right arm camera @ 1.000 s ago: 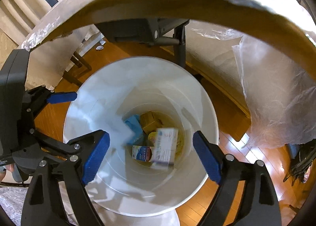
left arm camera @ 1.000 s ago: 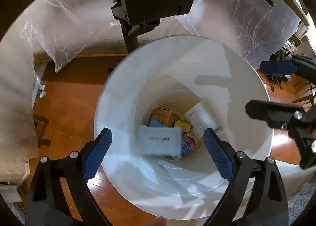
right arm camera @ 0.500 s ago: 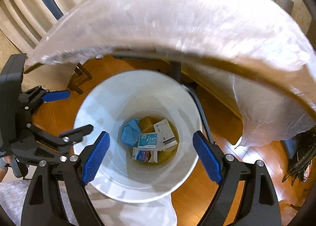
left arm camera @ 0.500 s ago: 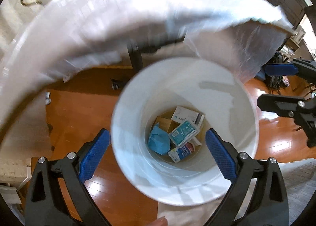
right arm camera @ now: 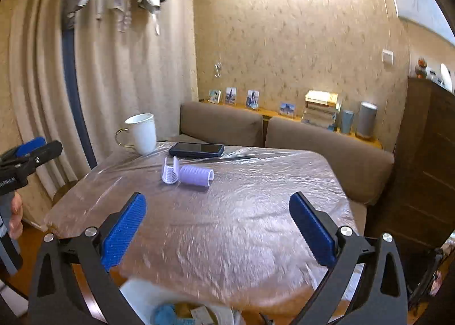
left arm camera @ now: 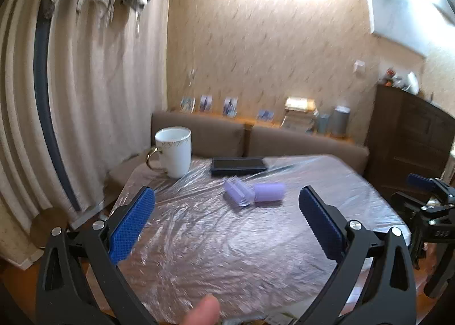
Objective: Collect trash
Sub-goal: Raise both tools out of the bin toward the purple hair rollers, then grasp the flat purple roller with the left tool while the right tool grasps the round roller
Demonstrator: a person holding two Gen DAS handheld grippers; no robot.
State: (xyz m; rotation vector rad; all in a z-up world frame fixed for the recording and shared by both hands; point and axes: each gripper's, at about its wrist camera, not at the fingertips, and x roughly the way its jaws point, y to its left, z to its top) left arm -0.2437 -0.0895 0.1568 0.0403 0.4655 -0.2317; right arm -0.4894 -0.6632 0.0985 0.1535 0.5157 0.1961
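Note:
Both grippers are raised and look across a table (left arm camera: pixel 227 239) covered in clear plastic film. My left gripper (left arm camera: pixel 227 225) is open and empty. My right gripper (right arm camera: pixel 219 231) is open and empty; it also shows at the right edge of the left wrist view (left arm camera: pixel 426 205). The white trash bin (right arm camera: pixel 221 313) peeks in at the bottom of the right wrist view, below the table's near edge, with a blue item and a box inside. Two purple hair rollers (left arm camera: pixel 254 194) (right arm camera: pixel 187 174) lie on the table.
A white mug with a gold handle (left arm camera: pixel 173 151) (right arm camera: pixel 140 133) stands at the table's far left. A dark phone (left arm camera: pixel 239 165) (right arm camera: pixel 196 149) lies behind the rollers. A brown sofa (right arm camera: pixel 312 140) runs behind the table, a dark cabinet (right arm camera: pixel 426 168) stands at right, curtains hang at left.
Both grippers have tilted up from looking down into the bin to looking across the table top. The boxes that were falling have landed in the bin. Both grippers stay open.

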